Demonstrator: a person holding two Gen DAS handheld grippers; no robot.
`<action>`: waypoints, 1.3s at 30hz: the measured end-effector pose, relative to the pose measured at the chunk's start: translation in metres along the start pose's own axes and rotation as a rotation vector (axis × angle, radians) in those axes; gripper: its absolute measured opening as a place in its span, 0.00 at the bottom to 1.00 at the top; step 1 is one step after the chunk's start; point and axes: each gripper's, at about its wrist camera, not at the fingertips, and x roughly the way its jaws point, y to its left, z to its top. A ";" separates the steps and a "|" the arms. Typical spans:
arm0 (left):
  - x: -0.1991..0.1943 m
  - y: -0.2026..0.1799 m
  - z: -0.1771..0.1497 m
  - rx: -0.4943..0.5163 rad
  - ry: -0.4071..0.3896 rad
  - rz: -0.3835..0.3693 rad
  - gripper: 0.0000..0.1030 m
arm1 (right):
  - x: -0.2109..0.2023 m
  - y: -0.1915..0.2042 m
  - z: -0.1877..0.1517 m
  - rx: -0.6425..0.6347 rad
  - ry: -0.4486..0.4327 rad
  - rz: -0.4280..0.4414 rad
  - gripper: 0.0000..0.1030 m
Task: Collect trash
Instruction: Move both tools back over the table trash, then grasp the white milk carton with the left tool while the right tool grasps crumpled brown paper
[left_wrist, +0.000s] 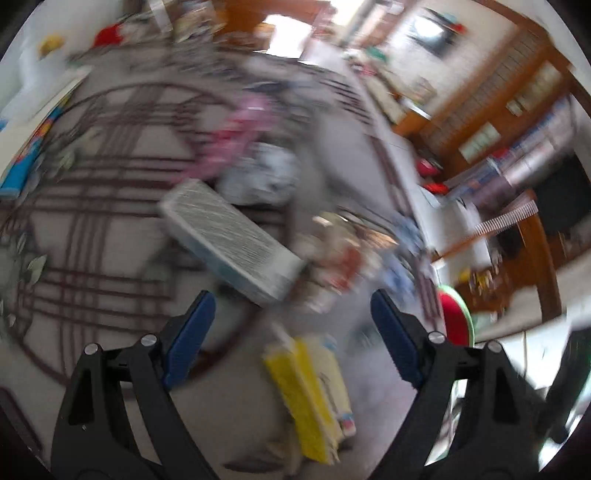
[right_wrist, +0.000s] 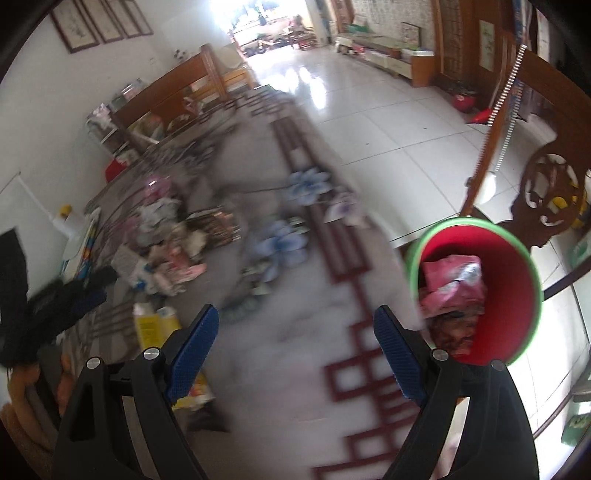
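Note:
My left gripper is open and empty above a patterned carpet. Below it lie a yellow wrapper, a grey-white box and a blurred pile of wrappers. My right gripper is open and empty above the same carpet. A red bin with a green rim stands at its right, holding pink wrappers. The trash pile and the yellow wrapper lie to the left. The left gripper shows dark at the left edge.
A wooden bench stands along the white wall. White tiled floor stretches beyond the carpet. A carved wooden chair stands at the right. The bin's edge shows beside my left gripper's right finger. Wooden cabinets fill the far right.

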 end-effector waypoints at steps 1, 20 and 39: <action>0.004 0.006 0.006 -0.034 0.002 -0.006 0.81 | 0.001 0.008 -0.003 -0.008 0.003 0.003 0.80; 0.043 0.043 0.018 -0.057 0.130 0.038 0.36 | -0.002 0.039 -0.015 0.004 -0.001 -0.044 0.80; 0.000 0.085 -0.024 0.048 0.137 0.056 0.37 | 0.137 0.114 0.063 0.028 0.185 0.120 0.80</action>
